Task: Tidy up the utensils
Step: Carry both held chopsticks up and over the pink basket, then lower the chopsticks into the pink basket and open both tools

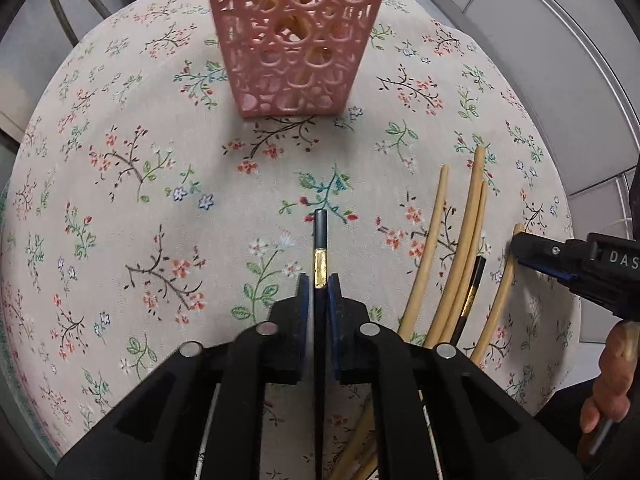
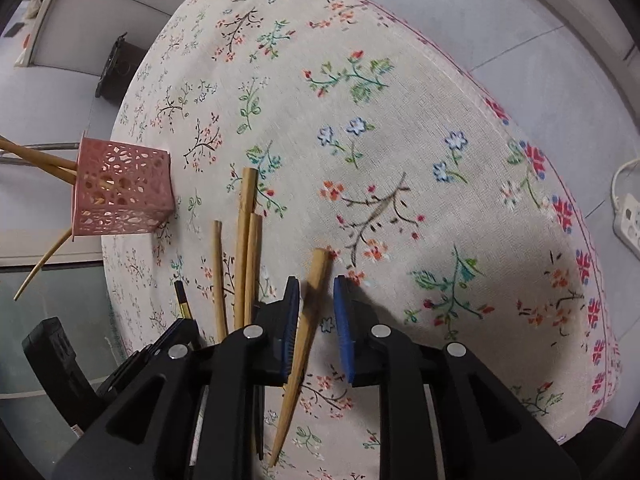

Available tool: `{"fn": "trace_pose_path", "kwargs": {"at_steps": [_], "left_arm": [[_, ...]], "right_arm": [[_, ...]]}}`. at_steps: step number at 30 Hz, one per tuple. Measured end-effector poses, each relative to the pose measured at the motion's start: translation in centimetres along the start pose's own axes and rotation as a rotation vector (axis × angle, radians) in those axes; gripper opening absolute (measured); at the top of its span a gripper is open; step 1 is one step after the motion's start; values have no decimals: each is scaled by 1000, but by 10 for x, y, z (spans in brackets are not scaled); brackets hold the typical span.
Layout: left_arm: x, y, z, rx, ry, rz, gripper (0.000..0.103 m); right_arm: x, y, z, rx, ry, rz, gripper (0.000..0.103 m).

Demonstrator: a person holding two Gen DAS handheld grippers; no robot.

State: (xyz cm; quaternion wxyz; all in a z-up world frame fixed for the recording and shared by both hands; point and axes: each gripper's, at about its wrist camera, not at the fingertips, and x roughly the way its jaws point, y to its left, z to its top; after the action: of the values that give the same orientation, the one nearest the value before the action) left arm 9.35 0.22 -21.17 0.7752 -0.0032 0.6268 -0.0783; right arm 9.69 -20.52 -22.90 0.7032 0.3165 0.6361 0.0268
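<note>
A pink perforated holder point(image 1: 298, 40) stands at the far side of the floral tablecloth point(image 1: 140, 200) with wooden chopsticks in it; it also shows in the right wrist view point(image 2: 120, 188). My left gripper point(image 1: 319, 280) is shut on a black chopstick with a gold band point(image 1: 320, 240), pointing toward the holder. Several wooden chopsticks point(image 1: 460, 248) and another black one point(image 1: 472, 292) lie to its right. My right gripper point(image 2: 316, 284) is open around a wooden chopstick point(image 2: 308, 320) lying on the cloth. The right gripper also shows in the left wrist view point(image 1: 516, 248).
The table is round, its edge close on the right point(image 2: 560, 184). A white power strip point(image 2: 630, 216) lies on the floor beyond it. A dark box point(image 2: 120, 68) sits on the floor past the far edge.
</note>
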Motion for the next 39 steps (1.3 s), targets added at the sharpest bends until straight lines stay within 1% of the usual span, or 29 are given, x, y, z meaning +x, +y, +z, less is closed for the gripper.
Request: {"fn": "trace_pose_path", "kwargs": {"at_steps": [1, 3, 4, 5, 6, 7, 8, 9, 12, 15, 16, 18, 19, 21, 24, 26, 28, 33, 36, 39], "left_arm": [[-2, -6, 3, 12, -8, 13, 19], [-1, -16, 12, 33, -24, 40, 20], [2, -19, 14, 40, -16, 55, 21], [5, -22, 15, 48, 0, 75, 21], [5, -27, 14, 58, -4, 88, 21], [5, -30, 15, 66, -6, 99, 19], [5, -32, 14, 71, -11, 93, 16], [4, -39, 12, 75, -22, 80, 6], [-3, -37, 3, 60, -53, 46, 6], [-33, -26, -13, 42, -138, 8, 6], [-49, -21, -20, 25, -184, -18, 6], [-71, -15, -26, 4, -241, -49, 6], [-80, -9, -30, -6, -261, -59, 6], [-90, 3, -26, -24, -280, -81, 6], [-108, 11, -36, -61, -340, -81, 6], [-134, 14, -44, -66, -432, -100, 6], [-166, 14, -55, -73, -507, -119, 6], [-199, 18, -61, -85, -598, -113, 6], [-222, 19, -52, -91, -655, -115, 6], [-247, 18, -34, -80, -712, -104, 6]], "right_arm": [[1, 2, 2, 0, -2, -1, 19], [2, 3, 5, 10, 3, 3, 19], [3, 3, 7, 17, 6, 8, 19], [4, 2, 9, 19, 10, 5, 13], [4, 0, 11, 16, 11, -4, 9], [4, -2, 11, 19, 12, 14, 9], [4, -4, 13, 23, 15, 24, 9], [4, -5, 13, 24, 12, 32, 9], [0, -4, 8, -3, -22, 32, 9], [-15, 7, -5, -62, -65, 49, 8], [-30, 15, -13, -111, -113, 53, 8], [-49, 25, -25, -176, -170, 65, 8], [-62, 32, -33, -220, -199, 73, 8], [-76, 40, -44, -266, -236, 86, 8], [-103, 54, -62, -347, -314, 119, 8], [-117, 67, -73, -392, -358, 137, 8], [-132, 73, -83, -428, -395, 156, 8], [-153, 86, -91, -463, -425, 189, 8], [-169, 94, -88, -461, -462, 214, 8], [-188, 105, -79, -460, -504, 231, 8]]}}
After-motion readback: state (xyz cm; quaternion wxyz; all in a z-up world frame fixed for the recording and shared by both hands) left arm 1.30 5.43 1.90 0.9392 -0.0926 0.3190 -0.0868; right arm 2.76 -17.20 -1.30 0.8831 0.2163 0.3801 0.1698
